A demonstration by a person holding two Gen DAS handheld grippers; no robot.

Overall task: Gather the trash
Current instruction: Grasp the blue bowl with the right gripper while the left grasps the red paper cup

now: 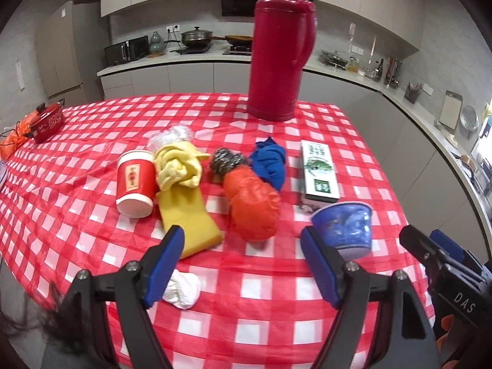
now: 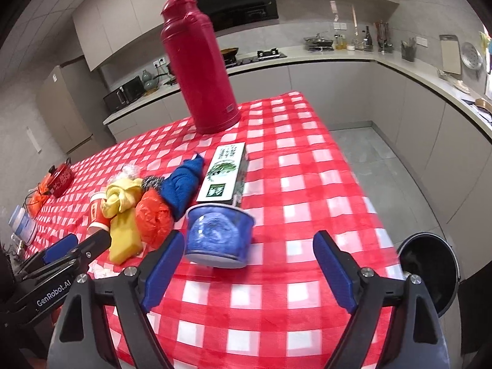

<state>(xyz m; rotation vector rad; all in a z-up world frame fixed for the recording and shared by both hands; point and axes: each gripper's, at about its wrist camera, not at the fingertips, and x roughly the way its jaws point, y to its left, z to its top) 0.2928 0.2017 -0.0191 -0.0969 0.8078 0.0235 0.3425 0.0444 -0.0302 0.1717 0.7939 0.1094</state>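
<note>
Trash lies in a row on the red checked tablecloth (image 1: 276, 313): a tipped red paper cup (image 1: 135, 184), a yellow cloth (image 1: 178, 166) on a yellow sponge (image 1: 190, 221), a steel scourer (image 1: 224, 160), an orange plastic bag (image 1: 252, 206), a blue cloth (image 1: 270, 163), a green-and-white box (image 1: 319, 169) and a blue bowl (image 1: 344, 227). My left gripper (image 1: 243, 246) is open just short of the orange bag, with a crumpled white tissue (image 1: 181, 289) by its left finger. My right gripper (image 2: 249, 246) is open, with the blue bowl (image 2: 218, 236) just ahead of its left finger.
A tall red thermos (image 1: 279, 46) stands at the table's far side. A small red pot (image 1: 46, 123) sits at the far left corner. A black bin (image 2: 430, 270) stands on the floor past the table's right edge. Kitchen counters run behind.
</note>
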